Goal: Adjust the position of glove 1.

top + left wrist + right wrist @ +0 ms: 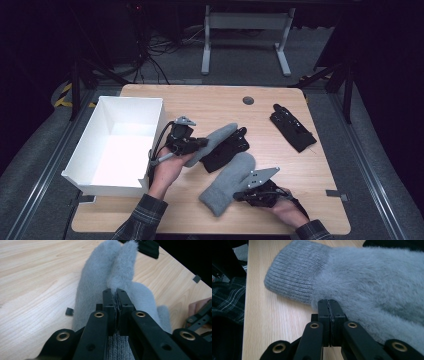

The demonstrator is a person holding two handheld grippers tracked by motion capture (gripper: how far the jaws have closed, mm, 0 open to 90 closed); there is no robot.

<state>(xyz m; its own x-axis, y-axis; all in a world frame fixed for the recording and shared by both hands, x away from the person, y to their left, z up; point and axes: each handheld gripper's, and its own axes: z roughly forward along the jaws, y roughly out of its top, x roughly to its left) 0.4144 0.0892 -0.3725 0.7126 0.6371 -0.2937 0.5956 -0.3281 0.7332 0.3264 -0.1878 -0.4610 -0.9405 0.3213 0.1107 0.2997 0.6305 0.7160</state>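
Standing at the tabletop's (210, 102) left edge, an open white rectangular box (150, 107) overhangs it slightly. Just right of the box, the left gripper (200, 143) has its jaws pressed together, pinching the edge of a fuzzy grey knitted mitten (100, 277) that lies partly over a black glove (227, 150) near the middle. Nearer the front edge, the right gripper (239, 196) pinches a second fuzzy grey mitten (374, 277) beside its ribbed cuff, jaws closed. Another black glove (292, 129) lies toward the far right corner.
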